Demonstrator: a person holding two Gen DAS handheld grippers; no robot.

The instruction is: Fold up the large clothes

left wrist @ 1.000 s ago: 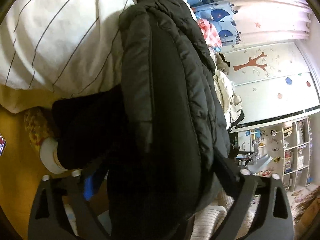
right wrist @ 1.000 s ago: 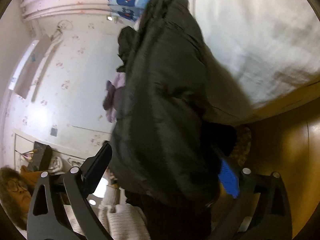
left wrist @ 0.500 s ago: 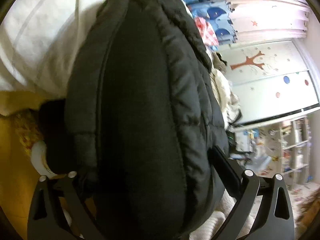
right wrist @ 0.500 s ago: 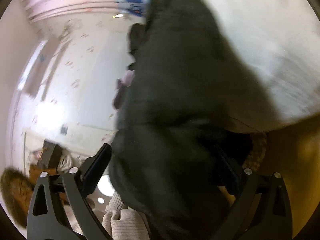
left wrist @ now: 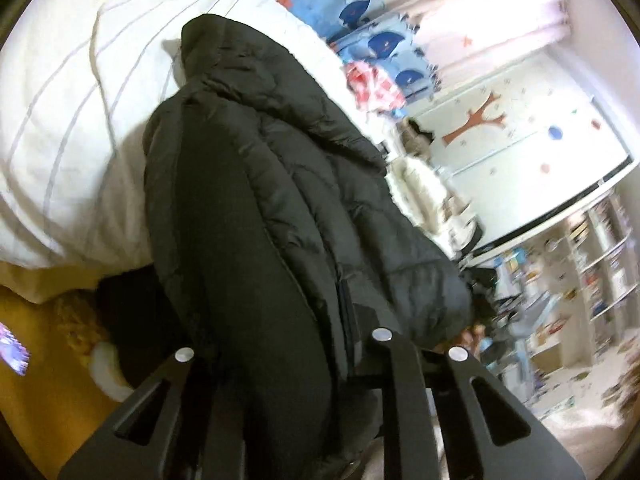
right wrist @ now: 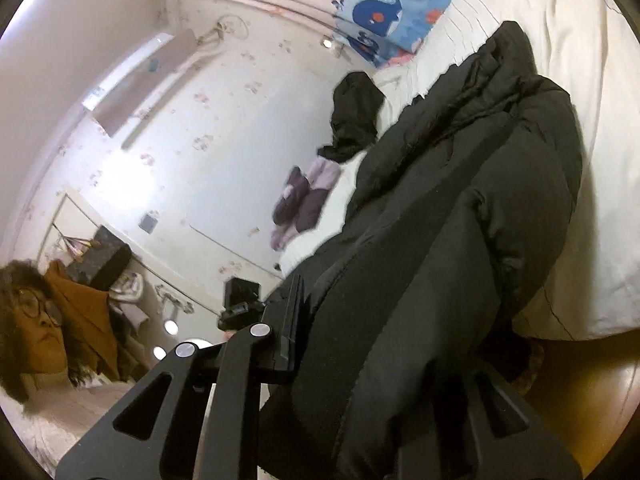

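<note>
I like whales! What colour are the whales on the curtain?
Dark blue whales on the light blue curtain, clearest in the right wrist view.

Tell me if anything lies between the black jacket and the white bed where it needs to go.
Nothing visible does. The black jacket already drapes onto the white bed, held by the left tongs and right tongs. A small black garment lies off to one side.
</note>
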